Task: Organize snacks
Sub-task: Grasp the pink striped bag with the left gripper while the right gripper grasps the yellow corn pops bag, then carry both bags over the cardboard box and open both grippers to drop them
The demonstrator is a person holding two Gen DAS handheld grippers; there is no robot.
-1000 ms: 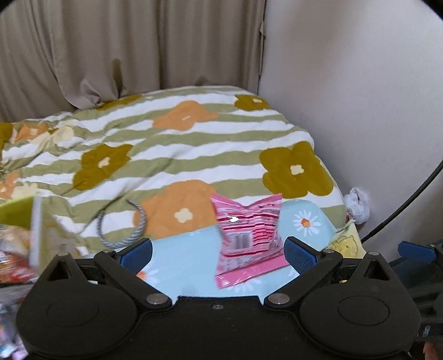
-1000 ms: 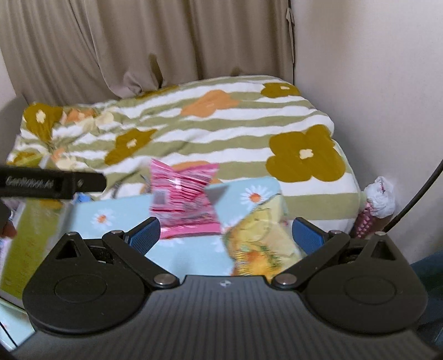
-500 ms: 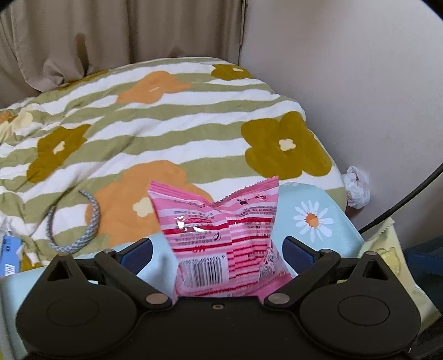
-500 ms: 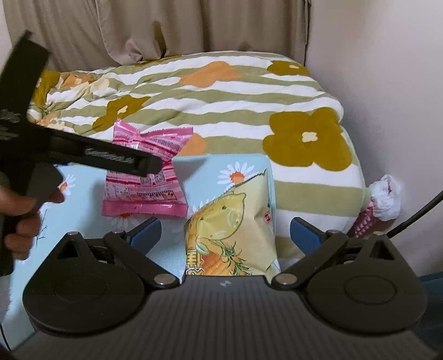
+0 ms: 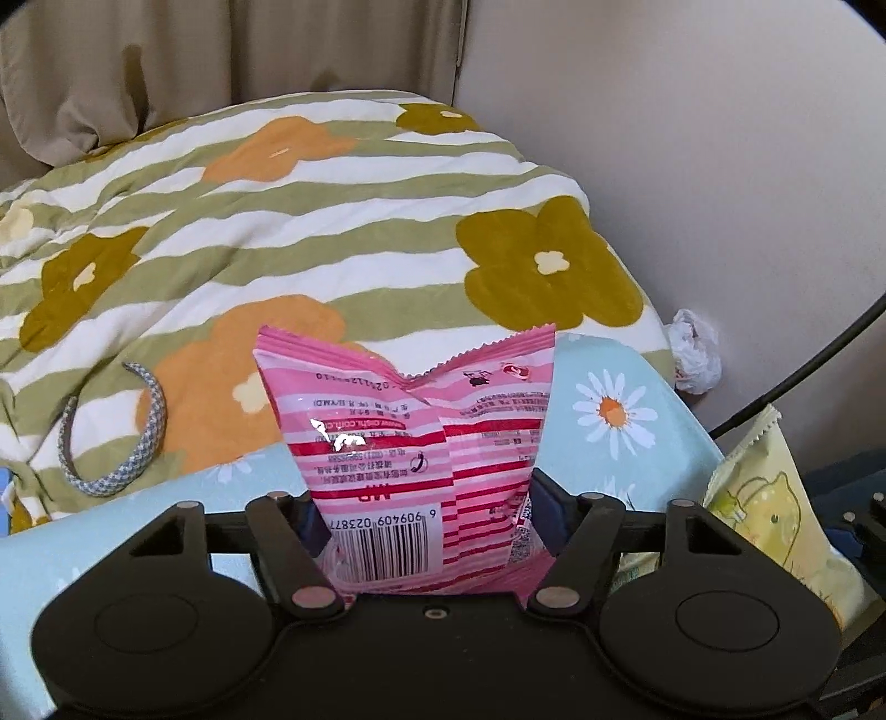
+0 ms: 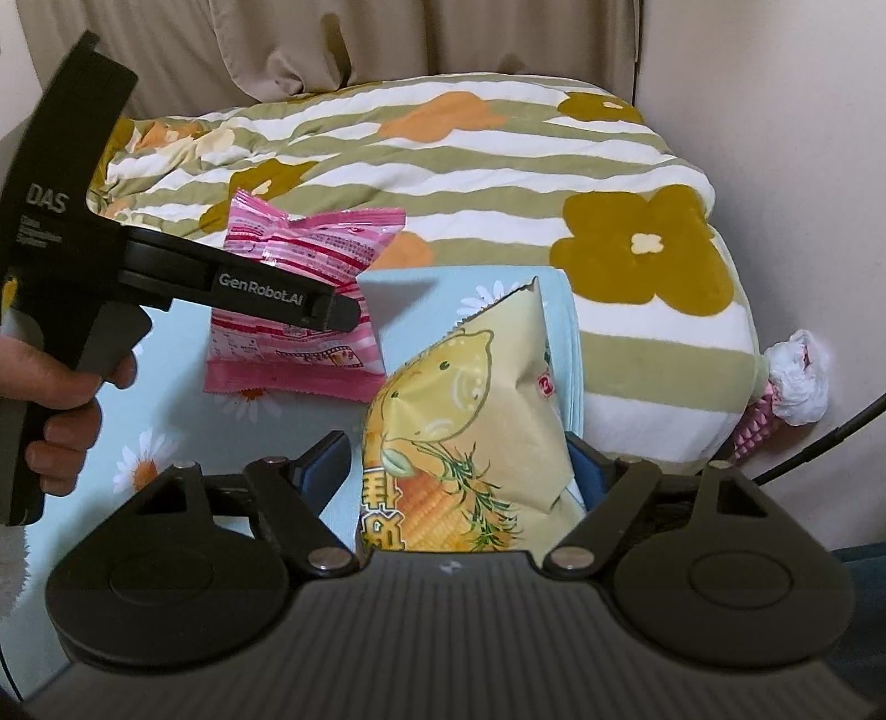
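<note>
A pink striped snack bag (image 5: 410, 437) lies on the light blue daisy cloth (image 5: 620, 410). My left gripper (image 5: 426, 520) has closed its blue pads on the bag's near end. The same bag shows in the right wrist view (image 6: 299, 310), with the left gripper (image 6: 338, 310) over it. A yellow corn snack bag (image 6: 470, 432) stands between the pads of my right gripper (image 6: 462, 471), which have closed on its sides. That yellow bag also shows at the right edge of the left wrist view (image 5: 775, 509).
A green-striped flower quilt (image 5: 332, 232) lies behind the cloth. A grey checked headband (image 5: 119, 432) rests on it at the left. A crumpled white wrapper (image 5: 692, 354) sits by the wall (image 5: 692, 166). A black cable (image 5: 803, 365) runs at the right. Curtains (image 6: 387, 44) hang behind.
Both grippers moved forward and closed: the left onto the pink bag, the right onto the yellow bag. Both were open and apart from the bags a second ago.
</note>
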